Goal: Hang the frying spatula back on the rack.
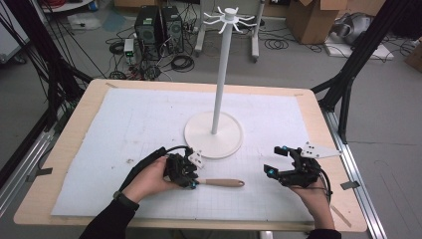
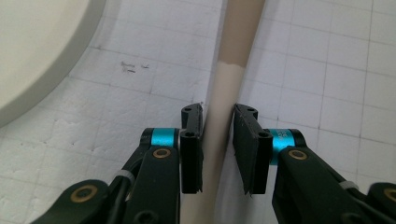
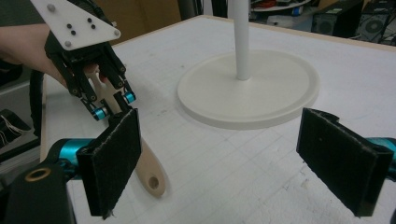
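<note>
On the white gridded mat (image 1: 124, 129) that covers the wooden table (image 1: 74, 124), toward its near edge, the scene reads from left to right as follows. Left gripper (image 1: 191, 183): held in the person's left hand (image 1: 149, 181), jaws pointing down onto the mat and drawn in on the pale stem of a wooden-handled utensil (image 1: 221, 182); in the left gripper view both pads (image 2: 192, 154) lie against the stem's two sides, where the cream part meets the tan handle. Utensil: flat on the mat, its handle running rightward from the jaws and ending in a rounded tip with a hole, seen in the right gripper view (image 3: 152, 175). Centre, farther back: a white stand (image 1: 215, 134) with a round base, an upright pole and a crown of hooks at the top, base rim just beside the left gripper. Right gripper (image 1: 276, 160): held in the right hand (image 1: 313, 199), well apart from the utensil, jaws spread wide with nothing between them.
</note>
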{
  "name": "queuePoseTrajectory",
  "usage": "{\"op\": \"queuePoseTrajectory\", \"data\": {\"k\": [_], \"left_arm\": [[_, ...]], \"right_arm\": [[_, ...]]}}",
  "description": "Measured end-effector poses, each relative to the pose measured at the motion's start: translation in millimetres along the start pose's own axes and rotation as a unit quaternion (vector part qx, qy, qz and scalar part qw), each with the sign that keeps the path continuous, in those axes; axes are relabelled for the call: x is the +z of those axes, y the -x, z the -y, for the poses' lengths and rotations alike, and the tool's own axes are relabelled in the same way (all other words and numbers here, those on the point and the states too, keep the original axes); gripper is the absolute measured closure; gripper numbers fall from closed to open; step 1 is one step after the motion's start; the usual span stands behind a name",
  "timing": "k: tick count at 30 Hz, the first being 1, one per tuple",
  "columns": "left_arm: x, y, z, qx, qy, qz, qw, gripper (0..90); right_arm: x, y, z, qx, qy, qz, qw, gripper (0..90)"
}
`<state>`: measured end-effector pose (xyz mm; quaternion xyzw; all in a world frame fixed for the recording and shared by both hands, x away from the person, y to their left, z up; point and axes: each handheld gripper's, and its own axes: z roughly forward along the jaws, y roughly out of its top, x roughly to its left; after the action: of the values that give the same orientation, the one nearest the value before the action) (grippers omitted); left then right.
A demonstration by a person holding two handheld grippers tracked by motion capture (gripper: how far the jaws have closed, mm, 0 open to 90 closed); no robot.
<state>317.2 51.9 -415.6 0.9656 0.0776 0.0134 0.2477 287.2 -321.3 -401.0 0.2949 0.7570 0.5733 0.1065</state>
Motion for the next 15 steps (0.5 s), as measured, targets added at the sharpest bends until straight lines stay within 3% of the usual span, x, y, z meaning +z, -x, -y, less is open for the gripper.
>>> {"op": "queuePoseTrajectory", "data": {"k": [5,6,15], "left_arm": [[-0.6,3.4,1.4,0.010,0.006,-0.001,0.9999,77.5],[-0.9,2.2,4.3,-0.007,0.016,0.002,0.9998,77.6],[-4.5,3.3,12.5,-0.009,0.041,0.005,0.9991,77.7]], "right_arm": [[0.2,0.0,0.2,0.001,-0.001,0.000,1.0000,12.9],[0.2,0.0,0.2,0.000,0.000,0.000,1.0000,13.2],[-0.9,0.5,0.2,0.001,0.003,0.006,1.0000,13.7]]}}
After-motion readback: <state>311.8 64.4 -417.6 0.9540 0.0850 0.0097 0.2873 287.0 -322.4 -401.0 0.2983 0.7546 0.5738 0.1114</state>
